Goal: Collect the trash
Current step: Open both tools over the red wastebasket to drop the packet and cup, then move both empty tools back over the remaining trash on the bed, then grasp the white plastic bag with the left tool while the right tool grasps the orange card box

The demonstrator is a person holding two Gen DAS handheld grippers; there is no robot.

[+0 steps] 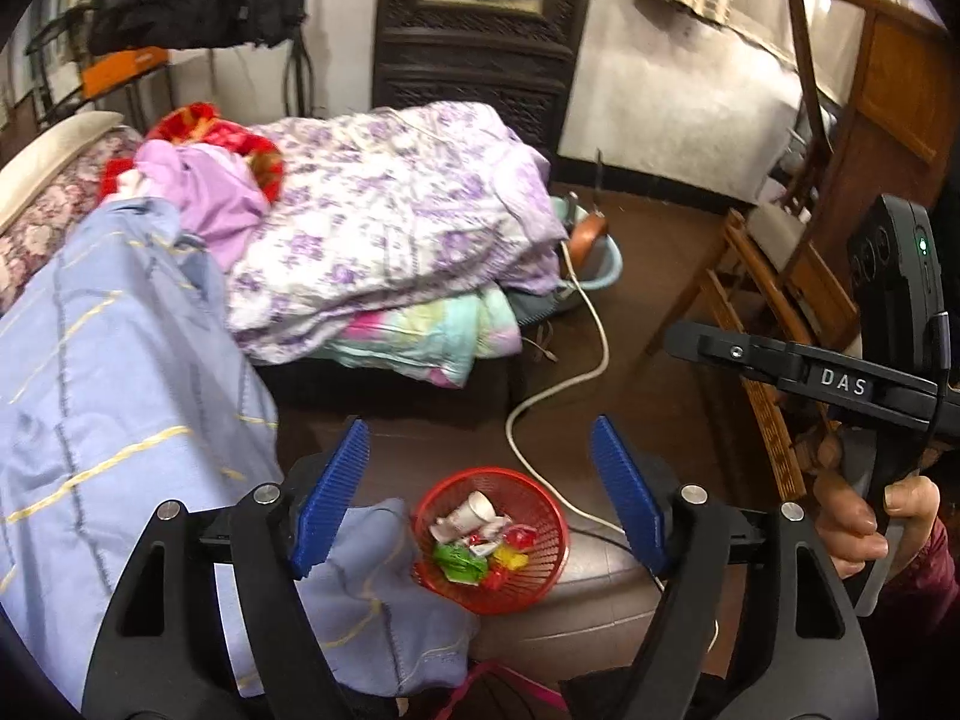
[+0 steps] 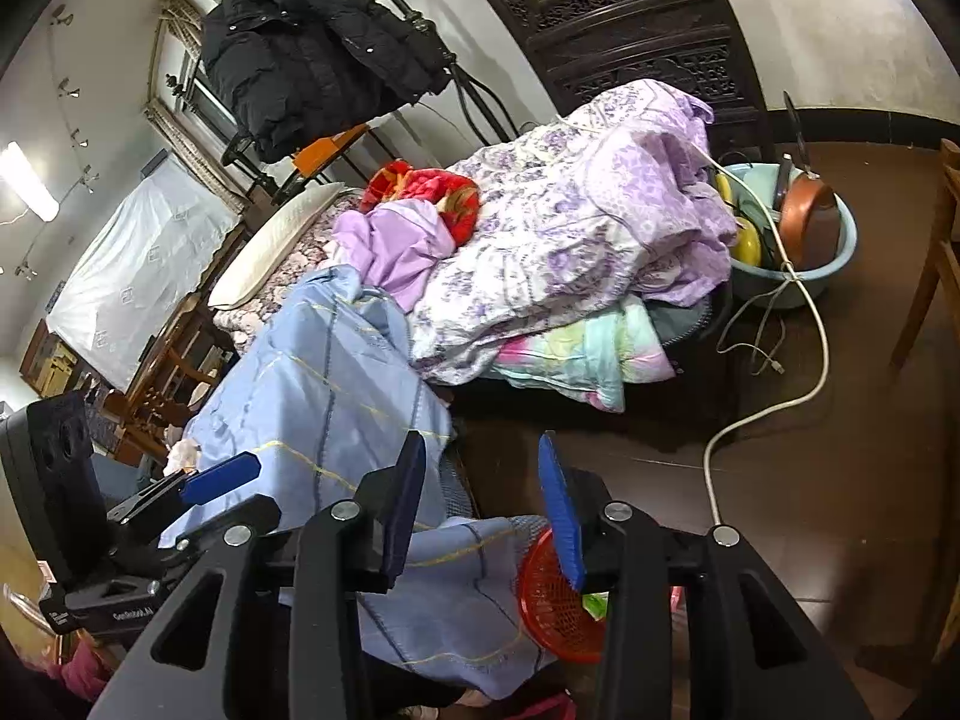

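Observation:
A red mesh basket [image 1: 543, 585] stands on the dark floor beside the bed. It holds a white paper cup [image 1: 471, 513] and green, yellow and red wrappers [image 1: 480, 558]. My left gripper [image 1: 480, 498] is open and empty, high above the basket. My right gripper [image 2: 480, 510] is open and empty; the basket [image 2: 549, 606] shows partly behind its right finger. The right gripper also shows in the left wrist view [image 1: 708, 348], held in a hand at the right. The left gripper shows at the left of the right wrist view [image 2: 222, 474].
A bed is piled with a blue sheet [image 1: 108, 372], a purple floral quilt [image 1: 384, 222] and a red blanket [image 1: 198, 132]. A white cable [image 1: 540, 396] runs over the floor. A blue basin with a pan [image 2: 798, 234] stands beyond the bed. Wooden chairs [image 1: 774, 276] stand at the right.

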